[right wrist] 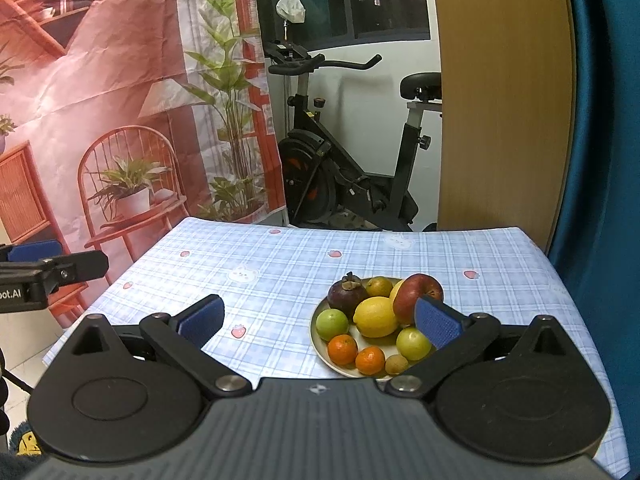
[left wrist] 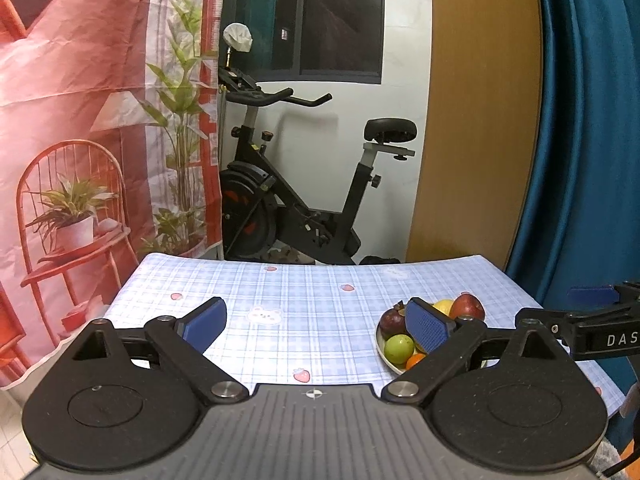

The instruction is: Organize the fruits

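round cream plate (right wrist: 320, 354) heaped with mixed fruits, standing on the blue-checked tablecloth (right wrist: 280, 264) toward its near right part; every fruit in view lies on the plate, none on the cloth. both hand-held grippers hover above the near table edge: left gripper (left wrist: 316, 320) spread wide with nothing between its blue pads, right gripper (right wrist: 320, 318) likewise spread and empty, its right pad in front of the plate's right side. the yellow oval lemon (right wrist: 376, 317) lies with its long axis roughly left to right; the red apple (right wrist: 416, 292) leans on it, stem end tilted up and right; the dark purple mangosteen (right wrist: 347, 295) sits calyx up. judged firm, light and smooth-skinned, the round fruits would likely roll or slip, so each is best taken across its widest middle; the small orange mandarins (right wrist: 342, 349) look softer and call for a gentle pinch.
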### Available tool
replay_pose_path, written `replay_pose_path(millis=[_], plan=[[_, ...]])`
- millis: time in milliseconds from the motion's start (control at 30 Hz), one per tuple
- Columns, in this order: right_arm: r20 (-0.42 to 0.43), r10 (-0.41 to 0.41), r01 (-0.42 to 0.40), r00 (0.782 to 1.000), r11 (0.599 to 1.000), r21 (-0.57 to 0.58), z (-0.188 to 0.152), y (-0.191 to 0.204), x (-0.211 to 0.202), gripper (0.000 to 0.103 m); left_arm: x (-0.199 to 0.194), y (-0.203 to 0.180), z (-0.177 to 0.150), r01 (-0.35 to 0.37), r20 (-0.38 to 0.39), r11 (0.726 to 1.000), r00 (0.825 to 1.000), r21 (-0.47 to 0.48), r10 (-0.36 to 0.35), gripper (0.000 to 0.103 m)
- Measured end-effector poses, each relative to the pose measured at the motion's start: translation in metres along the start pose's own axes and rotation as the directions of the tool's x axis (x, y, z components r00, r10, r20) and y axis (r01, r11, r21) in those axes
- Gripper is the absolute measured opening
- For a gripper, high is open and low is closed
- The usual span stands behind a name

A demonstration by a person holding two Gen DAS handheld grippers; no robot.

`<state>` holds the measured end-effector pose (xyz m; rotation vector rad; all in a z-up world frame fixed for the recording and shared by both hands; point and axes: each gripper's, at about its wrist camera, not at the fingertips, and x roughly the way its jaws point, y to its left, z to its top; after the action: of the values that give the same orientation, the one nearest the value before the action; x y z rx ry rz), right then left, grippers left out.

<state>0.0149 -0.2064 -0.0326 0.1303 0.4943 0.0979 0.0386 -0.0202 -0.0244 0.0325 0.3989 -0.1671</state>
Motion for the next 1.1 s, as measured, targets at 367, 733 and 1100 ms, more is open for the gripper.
replay_pose_path(millis=[367,733,1100], plan=[[0.002,-0.002,0.002,1.0,1.0,0.002,-0.0001,-0.0008,-0.0014,0.103,-0.0049,-0.0026,-0.0022,-0.004,0.008,1.0,1.0,-0.005,0.004,0.097],[0.006,-0.006,0.005,1.0,1.0,0.003,0.0001,-0.0041,-0.0026,0.103,-0.0066,-0.001,-0.002,-0.006,0.014,1.0,1.0,-0.005,0.006,0.097],[0.006,-0.006,0.006,1.0,1.0,0.002,0.0003,-0.0037,-0.0023,0.103,-0.0085,0.0006,-0.0021,-0.007,0.017,1.0,1.0,-0.005,0.007,0.097]])
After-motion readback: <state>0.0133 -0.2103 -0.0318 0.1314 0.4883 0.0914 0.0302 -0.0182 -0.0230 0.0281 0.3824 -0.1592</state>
